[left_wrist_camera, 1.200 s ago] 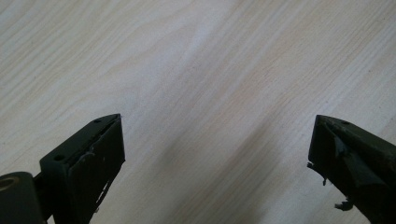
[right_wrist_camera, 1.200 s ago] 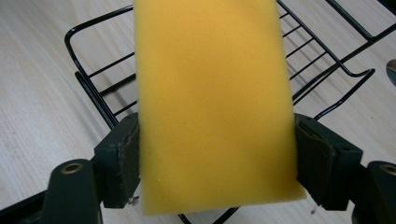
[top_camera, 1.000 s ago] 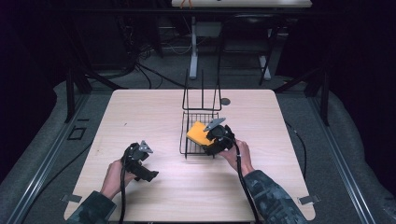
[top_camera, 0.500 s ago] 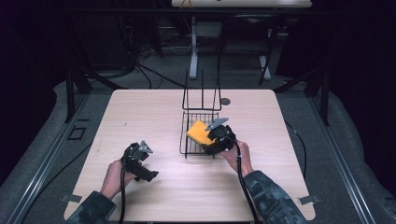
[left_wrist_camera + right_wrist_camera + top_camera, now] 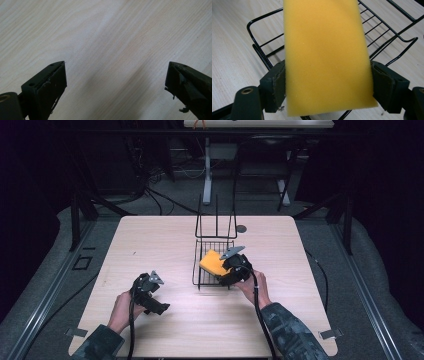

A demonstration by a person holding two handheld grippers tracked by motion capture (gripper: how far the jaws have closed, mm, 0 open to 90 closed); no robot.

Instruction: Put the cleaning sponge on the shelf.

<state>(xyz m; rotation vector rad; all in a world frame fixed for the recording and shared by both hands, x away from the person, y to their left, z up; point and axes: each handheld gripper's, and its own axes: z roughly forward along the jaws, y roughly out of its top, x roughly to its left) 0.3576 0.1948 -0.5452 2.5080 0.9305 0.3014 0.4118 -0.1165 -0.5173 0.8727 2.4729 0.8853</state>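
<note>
Two tools | right tool [image 5: 328, 82] easing open, pads touching sponge [image 5: 324, 55] | left tool [image 5: 115, 85] apart

We see 1 change: the right gripper [image 5: 328, 82] has just been easing its jaws apart around the yellow sponge [image 5: 325, 55], which sits between them.

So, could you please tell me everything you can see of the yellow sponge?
The sponge is a yellow, fine-pored foam slab, rectangular and plain. It sits between the jaws of the right claw, whose pads touch its two long sides and have just been opening. It hangs tilted over the black wire rack on the wooden table.
</note>
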